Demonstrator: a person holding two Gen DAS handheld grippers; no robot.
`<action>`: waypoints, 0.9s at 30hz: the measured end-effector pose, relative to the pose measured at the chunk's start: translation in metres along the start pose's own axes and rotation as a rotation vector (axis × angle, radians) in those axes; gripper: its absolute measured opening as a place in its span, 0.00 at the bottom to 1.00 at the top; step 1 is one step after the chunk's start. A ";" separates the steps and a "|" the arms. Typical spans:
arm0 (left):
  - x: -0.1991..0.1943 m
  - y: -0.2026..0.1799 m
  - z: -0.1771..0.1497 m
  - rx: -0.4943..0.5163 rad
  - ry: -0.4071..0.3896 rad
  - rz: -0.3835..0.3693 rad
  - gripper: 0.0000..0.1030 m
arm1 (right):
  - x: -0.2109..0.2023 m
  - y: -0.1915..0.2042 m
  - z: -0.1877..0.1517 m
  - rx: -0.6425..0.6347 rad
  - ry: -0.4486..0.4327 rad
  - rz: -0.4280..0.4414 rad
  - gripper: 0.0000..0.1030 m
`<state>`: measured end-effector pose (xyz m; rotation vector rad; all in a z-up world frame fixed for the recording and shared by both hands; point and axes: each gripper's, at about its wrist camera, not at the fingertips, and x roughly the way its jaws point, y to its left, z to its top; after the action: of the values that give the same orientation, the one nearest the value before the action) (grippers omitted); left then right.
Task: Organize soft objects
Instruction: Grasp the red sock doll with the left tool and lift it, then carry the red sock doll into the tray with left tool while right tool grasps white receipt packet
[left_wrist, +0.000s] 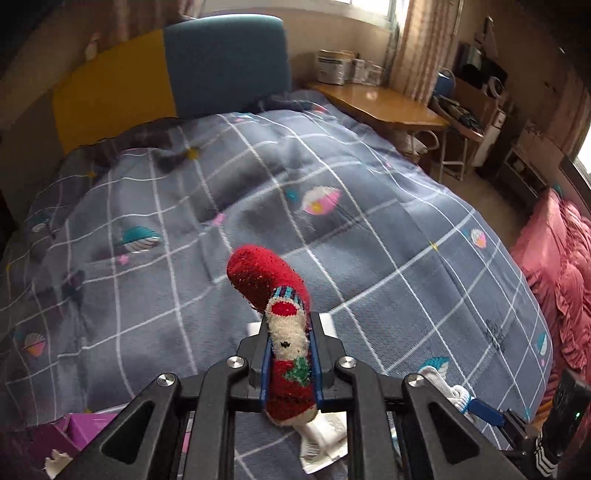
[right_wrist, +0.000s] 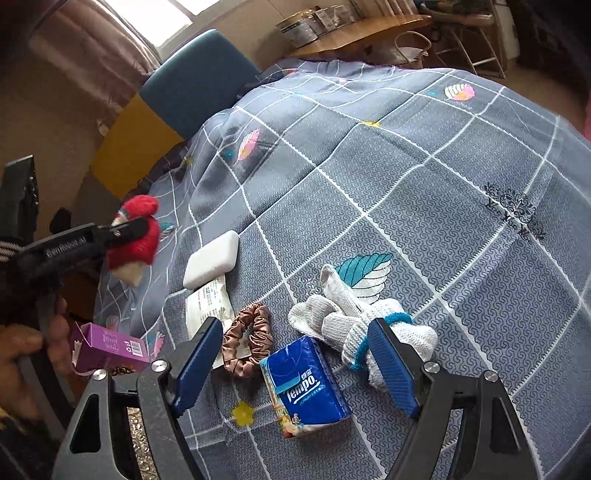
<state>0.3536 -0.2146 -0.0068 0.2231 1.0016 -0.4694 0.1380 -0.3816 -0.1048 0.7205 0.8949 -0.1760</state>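
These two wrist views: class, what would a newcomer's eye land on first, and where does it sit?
First the red Christmas sock, pinched in the shut left gripper above the grey checked bedspread. Next the blue tissue pack lying between the open right gripper's fingers, with the white gloves beside it.

Wooden desk, blue-yellow headboard

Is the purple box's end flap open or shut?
Open. In the right wrist view the purple box lies on its side on the bedspread, its end flap standing out with a torn white edge.
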 end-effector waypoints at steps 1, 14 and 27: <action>-0.009 0.015 0.003 -0.030 -0.013 0.024 0.15 | 0.002 0.002 -0.001 -0.014 0.003 -0.007 0.80; -0.137 0.194 -0.036 -0.297 -0.164 0.253 0.15 | 0.043 0.093 -0.011 -0.402 0.093 0.020 0.79; -0.184 0.316 -0.188 -0.550 -0.156 0.303 0.15 | 0.128 0.140 -0.016 -0.533 0.219 -0.104 0.79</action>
<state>0.2789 0.1870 0.0401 -0.1542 0.8894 0.0728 0.2685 -0.2466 -0.1392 0.1979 1.1296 0.0538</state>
